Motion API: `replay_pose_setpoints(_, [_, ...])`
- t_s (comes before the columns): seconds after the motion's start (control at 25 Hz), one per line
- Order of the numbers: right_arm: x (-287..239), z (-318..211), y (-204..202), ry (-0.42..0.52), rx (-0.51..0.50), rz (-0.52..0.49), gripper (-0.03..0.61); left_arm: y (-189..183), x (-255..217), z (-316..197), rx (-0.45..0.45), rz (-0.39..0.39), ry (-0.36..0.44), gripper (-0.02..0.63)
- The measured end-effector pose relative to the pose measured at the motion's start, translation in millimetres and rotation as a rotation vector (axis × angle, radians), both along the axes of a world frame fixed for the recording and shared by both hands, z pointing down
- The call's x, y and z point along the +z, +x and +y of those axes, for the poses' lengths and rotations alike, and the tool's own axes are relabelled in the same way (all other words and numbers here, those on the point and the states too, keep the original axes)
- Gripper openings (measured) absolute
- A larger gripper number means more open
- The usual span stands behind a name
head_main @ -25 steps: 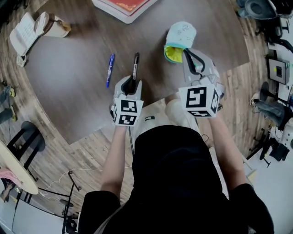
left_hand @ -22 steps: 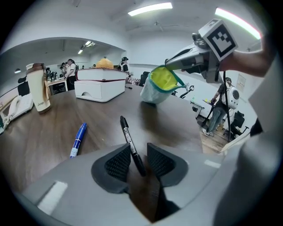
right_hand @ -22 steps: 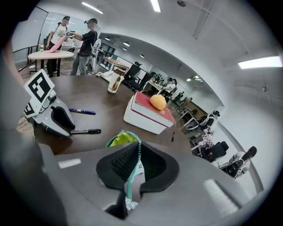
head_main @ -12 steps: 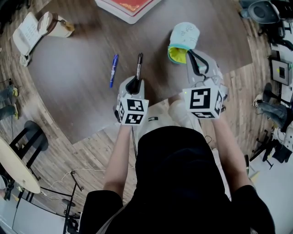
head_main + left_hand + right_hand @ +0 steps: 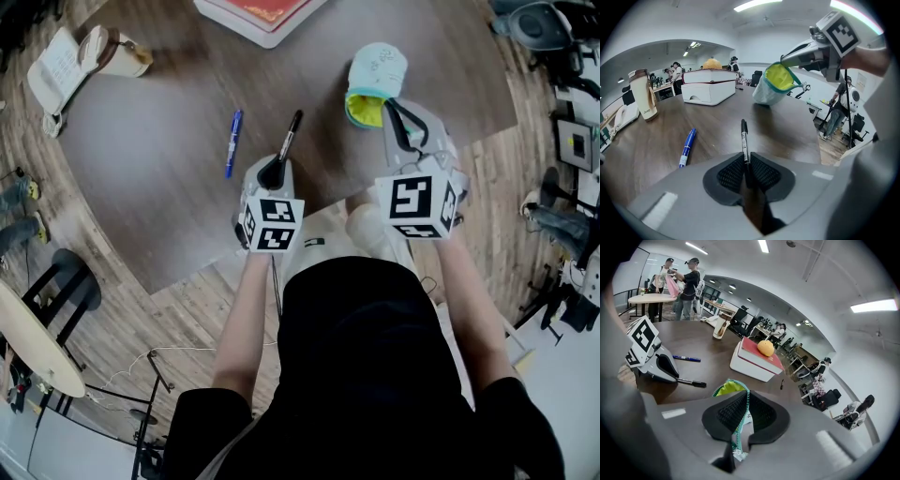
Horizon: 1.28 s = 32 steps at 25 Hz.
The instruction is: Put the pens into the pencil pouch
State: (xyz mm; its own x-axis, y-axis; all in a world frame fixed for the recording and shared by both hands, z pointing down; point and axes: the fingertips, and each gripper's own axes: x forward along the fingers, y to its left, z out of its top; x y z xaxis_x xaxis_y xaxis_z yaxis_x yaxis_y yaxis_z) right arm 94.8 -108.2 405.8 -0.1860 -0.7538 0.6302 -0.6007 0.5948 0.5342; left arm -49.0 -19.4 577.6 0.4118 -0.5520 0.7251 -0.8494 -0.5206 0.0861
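Black pen (image 5: 288, 139) is pinched at its near end by the left gripper (image 5: 275, 171), whose jaws have just been closing on it, shaft pointing away, left of the pencil pouch (image 5: 375, 77), whose zipped rim the right gripper (image 5: 392, 114) clamps; blue pen (image 5: 232, 142) lies farther left

Nothing reads clearly. The tall cup (image 5: 641, 96), far left of the black pen (image 5: 745, 140), bears small dark print, perhaps a brand; the pen's white label is blurred.

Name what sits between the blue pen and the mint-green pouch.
Head view: a slim black pen, on which the left gripper has just been closing its jaws. Otherwise only bare dark wooden table separates blue pen and mint-green fabric pouch.
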Motion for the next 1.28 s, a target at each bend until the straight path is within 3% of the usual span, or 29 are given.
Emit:
replay_pose_setpoints(0.76, [-2, -7, -5, -0.006, 0.021, -0.036, 0.025, -12, -18, 7, 0.024, -0.003, 0.013, 0.034])
replay_pose_setpoints(1.28, [-6, -10, -11, 0.001, 0.023, -0.047, 0.025, -14, -67, 4, 0.036, 0.051, 0.071, 0.034])
